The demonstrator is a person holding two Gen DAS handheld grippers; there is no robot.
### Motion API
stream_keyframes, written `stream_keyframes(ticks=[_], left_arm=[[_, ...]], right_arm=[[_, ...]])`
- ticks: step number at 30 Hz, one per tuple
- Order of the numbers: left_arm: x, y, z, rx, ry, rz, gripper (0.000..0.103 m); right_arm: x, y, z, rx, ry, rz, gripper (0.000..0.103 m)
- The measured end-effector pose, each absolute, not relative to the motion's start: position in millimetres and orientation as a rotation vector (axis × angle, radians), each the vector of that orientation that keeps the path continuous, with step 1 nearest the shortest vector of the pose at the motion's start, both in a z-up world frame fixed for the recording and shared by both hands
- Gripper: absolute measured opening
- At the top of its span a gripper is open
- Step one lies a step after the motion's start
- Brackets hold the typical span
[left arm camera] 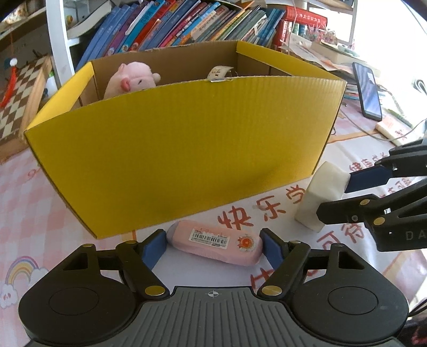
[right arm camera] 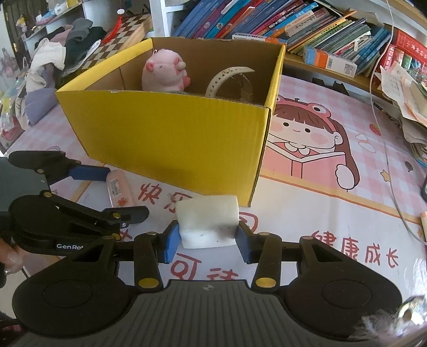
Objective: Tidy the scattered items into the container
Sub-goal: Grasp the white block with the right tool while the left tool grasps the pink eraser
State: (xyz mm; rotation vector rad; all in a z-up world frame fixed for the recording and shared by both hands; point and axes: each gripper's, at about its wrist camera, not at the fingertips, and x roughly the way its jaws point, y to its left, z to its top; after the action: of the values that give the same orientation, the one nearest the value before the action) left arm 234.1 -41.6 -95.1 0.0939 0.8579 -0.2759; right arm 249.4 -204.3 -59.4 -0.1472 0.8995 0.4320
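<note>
Bright daylight, soft shadows, glare at upper right, strong fisheye bending edges

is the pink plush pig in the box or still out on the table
In the box. The pink plush pig sits inside the yellow box, its head showing above the front wall, beside a cream perforated band.

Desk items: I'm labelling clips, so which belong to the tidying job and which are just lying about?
Job: yellow box, pink case, white block, pink plush, left gripper, right gripper.
Lying about: books, phone, chessboard.
</note>
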Motion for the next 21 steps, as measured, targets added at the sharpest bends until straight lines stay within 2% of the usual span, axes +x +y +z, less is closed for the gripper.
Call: stream_keyframes(ticks=[21], left_arm=[[169, -18, -54, 0.047, 0.784, -0.274, 0.077]], right_arm=[[201, -187, -43, -0.134, 0.858, 0.43, 0.039]])
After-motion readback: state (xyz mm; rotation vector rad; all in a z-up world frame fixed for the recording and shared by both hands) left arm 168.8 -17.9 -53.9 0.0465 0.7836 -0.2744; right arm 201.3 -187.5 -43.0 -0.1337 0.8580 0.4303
